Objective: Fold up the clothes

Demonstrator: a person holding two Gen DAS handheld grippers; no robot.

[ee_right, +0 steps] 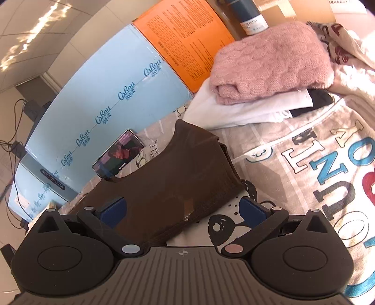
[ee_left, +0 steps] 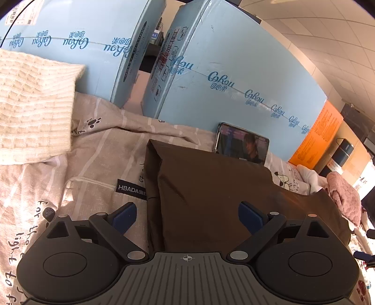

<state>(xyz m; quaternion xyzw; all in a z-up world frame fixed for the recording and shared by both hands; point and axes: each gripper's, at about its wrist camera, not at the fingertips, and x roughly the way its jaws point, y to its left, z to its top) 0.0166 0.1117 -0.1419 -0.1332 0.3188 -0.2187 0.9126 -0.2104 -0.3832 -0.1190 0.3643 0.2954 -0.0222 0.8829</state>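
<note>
Both your left tongs (ee_left: 187, 218) and right tongs (ee_right: 182, 211) gape empty over the brown garment (ee_left: 211, 192), already folded on the bed (ee_left: 98, 150). Pink sweater (ee_right: 269, 61) lies stacked at one o'clock; little seems left.

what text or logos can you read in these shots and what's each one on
"HBADA", then cut off: dark label on the bedding.
"Cobou"-style script, repeated, upside down: blue boxes.
"YOU", partly legible: printed bedding.
Orange box, barcode stickers, bottle label, phone screen: too small to read.
</note>
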